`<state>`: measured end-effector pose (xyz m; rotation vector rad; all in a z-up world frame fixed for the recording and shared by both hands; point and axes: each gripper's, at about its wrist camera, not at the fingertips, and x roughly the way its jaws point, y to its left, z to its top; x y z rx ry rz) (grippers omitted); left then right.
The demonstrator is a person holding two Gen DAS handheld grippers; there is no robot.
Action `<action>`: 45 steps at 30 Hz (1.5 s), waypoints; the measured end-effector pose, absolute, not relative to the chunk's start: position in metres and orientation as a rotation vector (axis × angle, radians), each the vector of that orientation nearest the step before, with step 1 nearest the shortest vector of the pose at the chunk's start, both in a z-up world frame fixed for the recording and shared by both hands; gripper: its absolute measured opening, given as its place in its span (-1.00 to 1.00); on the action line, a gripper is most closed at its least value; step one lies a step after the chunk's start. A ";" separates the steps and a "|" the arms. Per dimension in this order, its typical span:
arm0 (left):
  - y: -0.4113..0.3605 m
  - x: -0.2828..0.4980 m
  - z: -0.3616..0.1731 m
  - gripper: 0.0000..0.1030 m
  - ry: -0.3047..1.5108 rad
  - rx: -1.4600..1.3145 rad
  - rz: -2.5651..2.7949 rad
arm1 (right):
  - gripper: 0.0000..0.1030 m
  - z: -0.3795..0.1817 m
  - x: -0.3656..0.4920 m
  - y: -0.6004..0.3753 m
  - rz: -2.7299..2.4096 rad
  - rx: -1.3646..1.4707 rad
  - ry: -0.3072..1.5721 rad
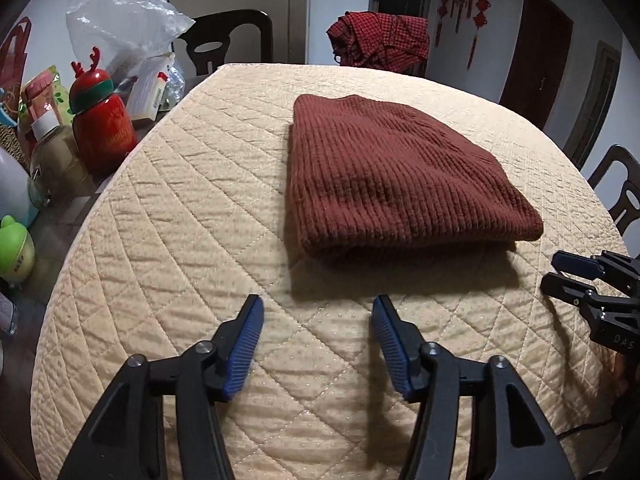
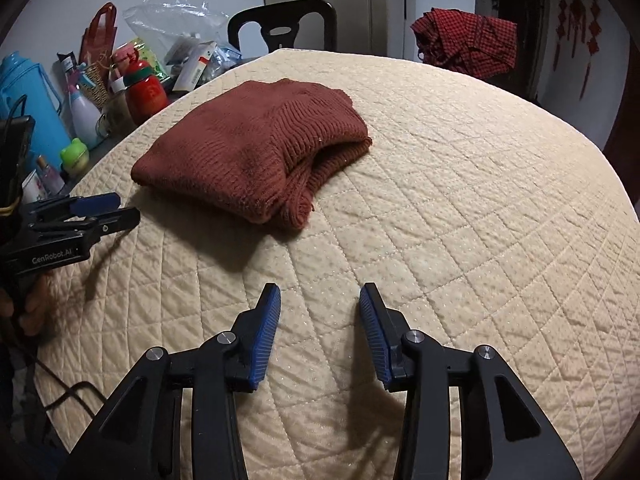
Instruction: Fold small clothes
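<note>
A cream quilted table cover fills the scene, and on it lies the folded rust-brown knit sweater, a neat rectangle. Nearer the camera than the sweater, the left gripper hovers over bare quilt with its jaws parted and nothing between them. Beside it, off the sweater's near right corner, the right gripper is likewise parted and empty, apart from the sweater.
</note>
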<state>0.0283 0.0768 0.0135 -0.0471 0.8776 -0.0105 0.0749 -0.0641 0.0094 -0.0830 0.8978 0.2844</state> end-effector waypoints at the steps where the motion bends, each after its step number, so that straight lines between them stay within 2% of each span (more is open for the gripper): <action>1: 0.075 0.029 0.013 0.25 0.880 -0.041 -0.013 | -0.18 0.009 0.075 -0.064 0.285 -0.082 0.898; 9: 0.068 0.031 0.012 0.38 0.891 -0.002 -0.017 | -0.01 0.008 0.072 -0.056 0.283 -0.138 0.899; 45: 0.067 0.032 0.011 0.47 0.898 -0.003 -0.007 | 0.01 0.008 0.072 -0.056 0.288 -0.127 0.901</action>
